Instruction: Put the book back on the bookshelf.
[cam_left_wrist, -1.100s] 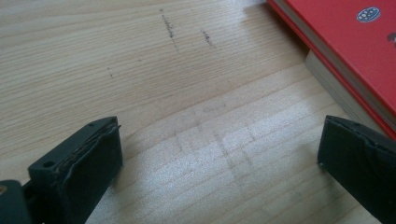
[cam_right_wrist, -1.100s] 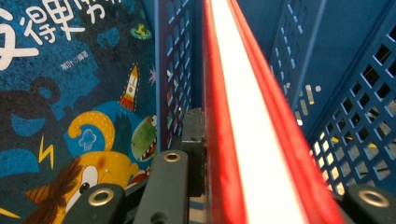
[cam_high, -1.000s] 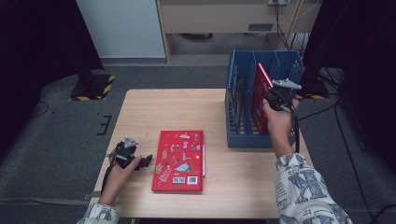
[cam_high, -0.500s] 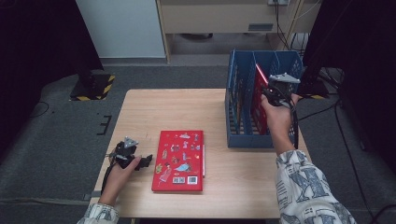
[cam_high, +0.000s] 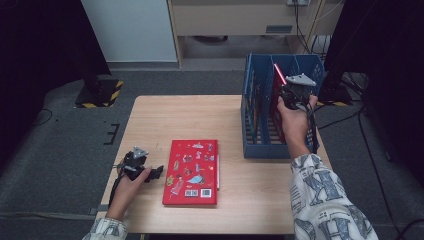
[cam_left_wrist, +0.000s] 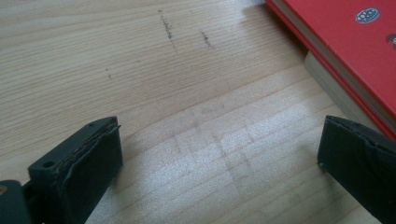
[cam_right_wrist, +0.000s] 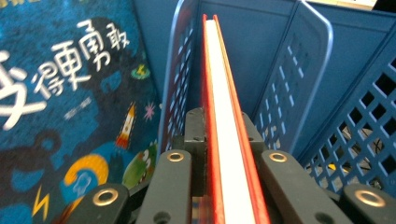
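The thin red book, clamped between the right gripper's jaws above the blue rack, risked snagging a divider; the left gripper's jaws stood apart.

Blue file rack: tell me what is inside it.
The blue file rack holds a red book on edge, gripped by the right tongs, beside a dark blue picture book. Dividers hide the slot bottoms.
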